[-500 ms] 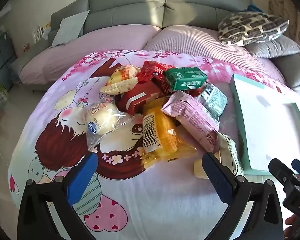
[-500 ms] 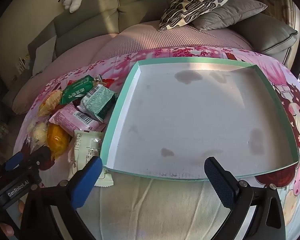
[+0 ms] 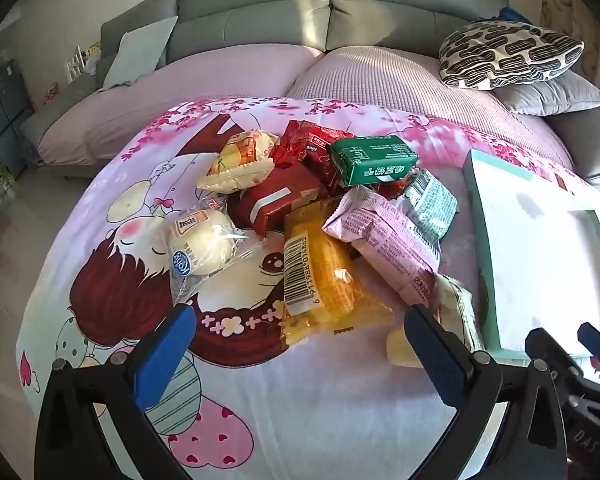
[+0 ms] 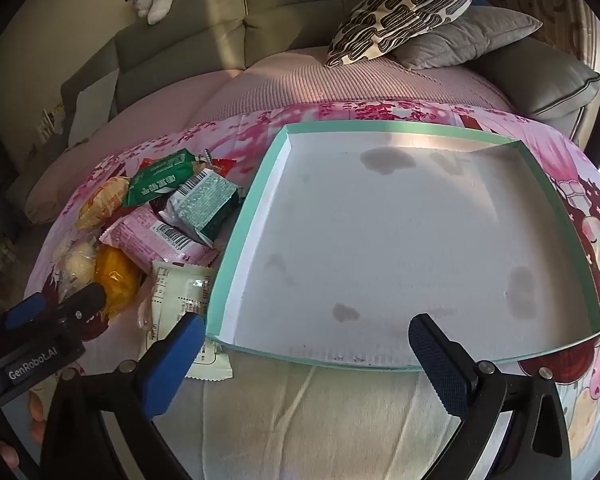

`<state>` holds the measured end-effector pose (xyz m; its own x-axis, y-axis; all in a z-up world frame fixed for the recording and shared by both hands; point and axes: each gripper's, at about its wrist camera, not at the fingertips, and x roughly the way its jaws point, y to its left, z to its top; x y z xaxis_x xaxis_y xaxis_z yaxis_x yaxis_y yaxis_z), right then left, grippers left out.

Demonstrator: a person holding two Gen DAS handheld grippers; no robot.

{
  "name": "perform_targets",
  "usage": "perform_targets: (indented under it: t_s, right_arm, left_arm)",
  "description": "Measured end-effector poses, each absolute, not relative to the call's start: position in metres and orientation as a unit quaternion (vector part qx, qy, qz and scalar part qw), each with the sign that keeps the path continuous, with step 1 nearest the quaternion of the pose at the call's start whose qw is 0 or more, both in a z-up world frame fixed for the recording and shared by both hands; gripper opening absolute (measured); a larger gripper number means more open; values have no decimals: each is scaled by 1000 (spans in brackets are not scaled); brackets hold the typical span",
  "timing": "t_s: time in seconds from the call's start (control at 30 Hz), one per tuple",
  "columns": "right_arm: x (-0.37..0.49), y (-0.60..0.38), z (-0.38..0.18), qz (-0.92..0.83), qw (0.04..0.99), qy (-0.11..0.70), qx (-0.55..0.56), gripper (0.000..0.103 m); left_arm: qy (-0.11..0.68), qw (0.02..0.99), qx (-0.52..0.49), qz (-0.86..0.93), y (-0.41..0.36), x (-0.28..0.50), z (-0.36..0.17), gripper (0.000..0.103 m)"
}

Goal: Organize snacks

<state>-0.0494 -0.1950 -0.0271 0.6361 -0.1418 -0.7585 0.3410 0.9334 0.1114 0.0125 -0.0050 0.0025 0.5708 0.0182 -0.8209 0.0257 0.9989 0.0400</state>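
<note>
- As nothing lies in the tray yet, I judge sorting not begun; every snack is left to move.
- My left tongs stand wide and empty, with the snack pile just ahead of their tips.
- My right tongs stand wide and empty, the tray directly ahead, the pile to their left.
- Count: one tray; I make out nine packets, overlaps may hide more.
</note>
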Motion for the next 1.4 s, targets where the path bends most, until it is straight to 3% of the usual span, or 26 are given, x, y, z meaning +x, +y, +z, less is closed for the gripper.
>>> perform_targets:
  t_s: [1.4]
  right_arm:
    - [-43, -205, -39, -151, 896, 400, 117, 103]
  left_arm:
    - [395, 919, 0, -13, 10, 11, -10, 103]
